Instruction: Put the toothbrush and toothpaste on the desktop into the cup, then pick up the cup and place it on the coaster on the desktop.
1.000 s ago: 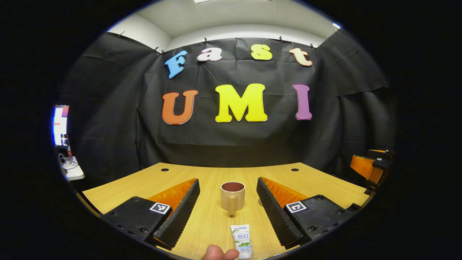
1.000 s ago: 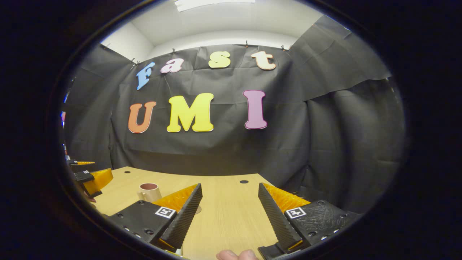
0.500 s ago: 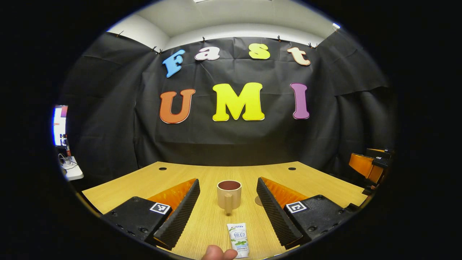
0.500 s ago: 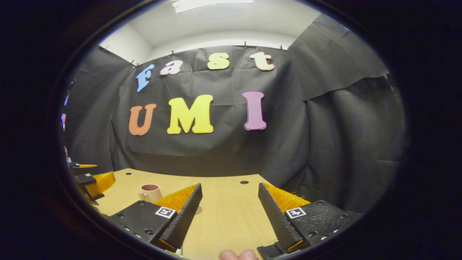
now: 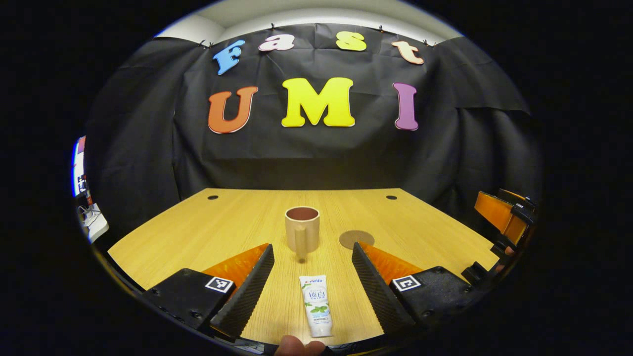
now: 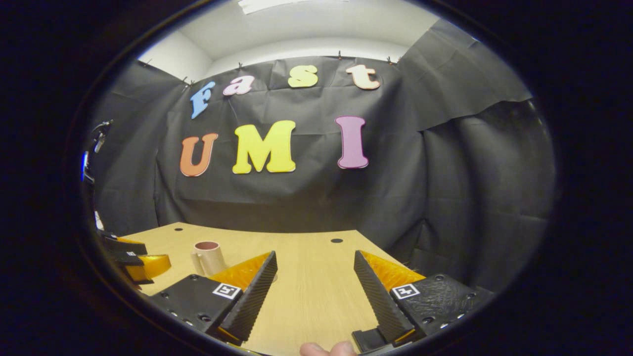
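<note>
1. On the wooden desktop (image 5: 207,232) in the left gripper view: toothpaste tube (image 5: 316,305) lies flat on the near part, lengthwise toward the camera, between the left gripper (image 5: 312,282) fingers without touching either. Jaws wide apart, holding nothing.
2. Same view: beige cup (image 5: 302,229) stands upright beyond the tube, handle toward the camera, inside reddish-brown. Round coaster (image 5: 356,239) lies just right of the cup, apart from it, bare.
3. Same view: right gripper sits at the far right edge of the desktop; a fingertip (image 5: 296,347) shows at the bottom edge.
4. Right gripper view: right gripper (image 6: 315,286) jaws wide apart, nothing between them, above bare desktop.
5. Same view: cup off to the left, upright, just beyond the left-hand finger. Left gripper at the far left edge.
</note>
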The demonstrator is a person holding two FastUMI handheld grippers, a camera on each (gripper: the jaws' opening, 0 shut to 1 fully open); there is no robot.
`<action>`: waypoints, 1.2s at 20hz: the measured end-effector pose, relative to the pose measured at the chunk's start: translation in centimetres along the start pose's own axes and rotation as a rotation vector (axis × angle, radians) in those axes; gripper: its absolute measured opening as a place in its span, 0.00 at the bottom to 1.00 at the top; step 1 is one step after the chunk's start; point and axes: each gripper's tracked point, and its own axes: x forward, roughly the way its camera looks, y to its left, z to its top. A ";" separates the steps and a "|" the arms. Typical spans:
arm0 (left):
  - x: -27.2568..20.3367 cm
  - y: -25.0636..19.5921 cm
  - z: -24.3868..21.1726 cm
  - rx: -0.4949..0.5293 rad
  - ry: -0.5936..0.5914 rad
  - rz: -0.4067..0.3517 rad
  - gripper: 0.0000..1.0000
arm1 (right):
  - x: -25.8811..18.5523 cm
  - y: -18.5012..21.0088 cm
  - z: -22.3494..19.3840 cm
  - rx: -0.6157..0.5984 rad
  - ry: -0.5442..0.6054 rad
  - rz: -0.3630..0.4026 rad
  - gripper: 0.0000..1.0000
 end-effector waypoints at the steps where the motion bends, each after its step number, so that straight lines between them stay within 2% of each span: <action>1: 0.1 -0.3 -0.9 -0.010 0.035 -0.010 1.00 | 0.0 0.1 -0.4 0.000 0.010 0.004 0.95; 9: 0.7 -1.7 -6.6 -0.026 0.251 -0.050 1.00 | 0.2 -0.8 -2.0 0.015 0.054 0.002 0.95; 15: 0.2 -1.7 -10.1 -0.063 0.402 -0.055 1.00 | 0.4 -0.9 -2.8 0.019 0.069 0.001 0.95; 19: 0.2 -1.2 -11.1 -0.035 0.455 -0.034 0.99 | 0.7 -0.9 -3.7 0.030 0.097 0.004 0.94; 24: 0.2 -1.5 -12.4 -0.028 0.509 -0.038 0.83 | 1.0 -0.3 -4.7 0.035 0.121 0.014 0.94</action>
